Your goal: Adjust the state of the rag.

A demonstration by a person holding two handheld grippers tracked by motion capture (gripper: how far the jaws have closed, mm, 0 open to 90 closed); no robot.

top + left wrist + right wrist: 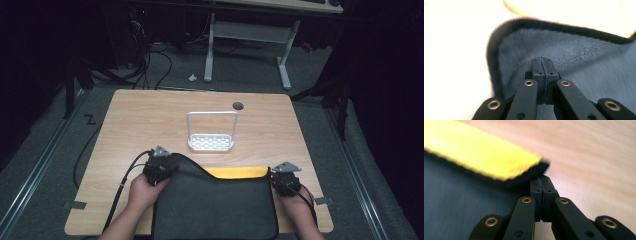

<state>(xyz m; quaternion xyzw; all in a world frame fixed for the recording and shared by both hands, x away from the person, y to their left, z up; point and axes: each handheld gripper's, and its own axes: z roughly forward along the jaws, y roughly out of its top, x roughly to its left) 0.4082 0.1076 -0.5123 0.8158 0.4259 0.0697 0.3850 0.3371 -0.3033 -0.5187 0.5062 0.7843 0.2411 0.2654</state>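
- Dark grey fleece cloth (215, 205) with a yellow underside lies at the table's (150, 115) near edge.
- Left gripper (160, 167) and right gripper (286, 180) each pinch a far corner, jaws closed.
- Judged: mid-fold or spreading; next calls for both corners moving together, clear of the white rack (211, 131).

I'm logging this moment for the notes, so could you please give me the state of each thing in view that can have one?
Left gripper: fingers shut on the dark cloth's far left corner.
Right gripper: fingers shut at the cloth's far right corner.
Dark cloth: lying on the table, far edge showing a yellow strip.
White rack: upright on the table, empty, untouched.
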